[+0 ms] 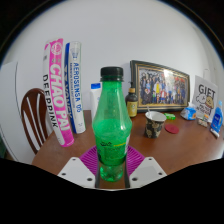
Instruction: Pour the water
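A green plastic bottle with a black cap stands upright between my gripper's two fingers, and both magenta pads press on its lower body. The bottle's base sits down between the fingers, above the brown wooden table. A patterned cup stands on the table beyond the fingers, to the right of the bottle. I cannot see any water level inside the bottle.
Tall book-like boxes lean against the wall at the back left. A framed photo, a small dark bottle, a red coaster, a white gift box and a chair back surround the table.
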A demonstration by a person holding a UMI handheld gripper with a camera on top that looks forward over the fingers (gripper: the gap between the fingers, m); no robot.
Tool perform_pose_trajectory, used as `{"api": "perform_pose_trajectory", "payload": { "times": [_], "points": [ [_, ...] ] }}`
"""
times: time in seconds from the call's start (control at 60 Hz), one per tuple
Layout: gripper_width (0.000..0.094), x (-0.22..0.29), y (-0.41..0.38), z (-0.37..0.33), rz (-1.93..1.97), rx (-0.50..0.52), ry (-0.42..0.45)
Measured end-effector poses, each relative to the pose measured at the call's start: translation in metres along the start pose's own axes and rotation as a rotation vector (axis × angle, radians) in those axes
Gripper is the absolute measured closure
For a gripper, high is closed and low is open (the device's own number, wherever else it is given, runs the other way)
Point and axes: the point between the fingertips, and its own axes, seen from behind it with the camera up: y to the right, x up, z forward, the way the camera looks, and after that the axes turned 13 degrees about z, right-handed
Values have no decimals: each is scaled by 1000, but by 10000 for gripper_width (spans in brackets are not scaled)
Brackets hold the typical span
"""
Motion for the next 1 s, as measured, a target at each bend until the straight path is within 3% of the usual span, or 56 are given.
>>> {"api": "perform_pose_trajectory", "payload": {
  "times": [0.2,0.35,0.533,0.767,1.0],
  "points": [
    [637,20,-12,-1,33,36,17],
    [638,74,-39,6,225,165,33],
    [637,146,-38,39,750,303,16],
    [638,182,-29,90,1355,444,-109],
    [639,172,-21,120,1833,509,-243]
  ]
}}
